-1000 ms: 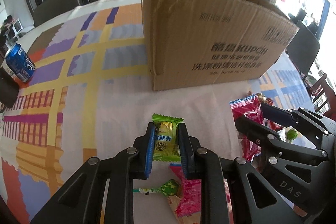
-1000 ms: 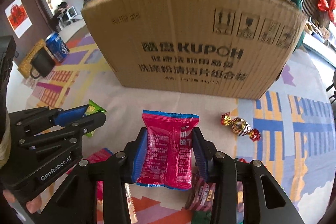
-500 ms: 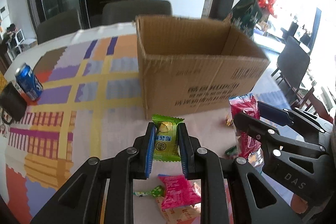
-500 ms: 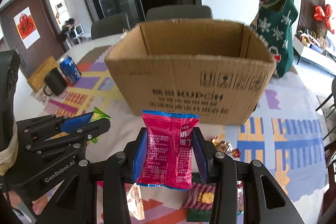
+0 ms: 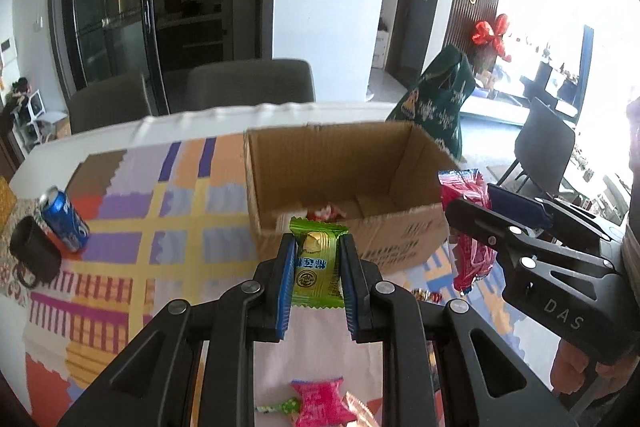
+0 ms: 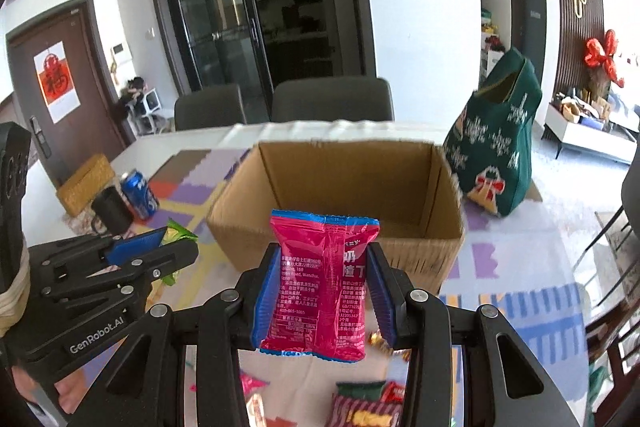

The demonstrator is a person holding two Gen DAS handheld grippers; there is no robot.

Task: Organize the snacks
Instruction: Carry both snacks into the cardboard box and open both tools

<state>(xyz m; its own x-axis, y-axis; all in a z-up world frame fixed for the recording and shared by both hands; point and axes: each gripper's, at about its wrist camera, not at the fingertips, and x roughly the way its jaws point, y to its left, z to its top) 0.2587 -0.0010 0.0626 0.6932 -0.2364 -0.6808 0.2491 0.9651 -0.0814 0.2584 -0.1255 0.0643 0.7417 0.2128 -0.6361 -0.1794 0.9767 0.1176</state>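
My left gripper (image 5: 318, 263) is shut on a small green snack packet (image 5: 318, 261), held above the table before the open cardboard box (image 5: 404, 239). My right gripper (image 6: 325, 277) is shut on a pink-red snack bag (image 6: 324, 279), held upright in front of the same box (image 6: 420, 251). In the left wrist view the right gripper (image 5: 476, 211) and its red bag (image 5: 470, 255) are at the box's right corner. In the right wrist view the left gripper (image 6: 176, 243) is at lower left. A few snacks lie inside the box (image 5: 330, 213).
Loose snacks lie on the patterned tablecloth below the grippers (image 5: 320, 407) (image 6: 360, 407). A blue soda can (image 5: 64, 219) and a black mug (image 5: 34, 257) stand at the left. A green bag (image 6: 496, 155) stands right of the box. Chairs (image 6: 332, 99) are behind the table.
Both grippers have risen with their snacks. The box now appears lower and its open inside is in view.
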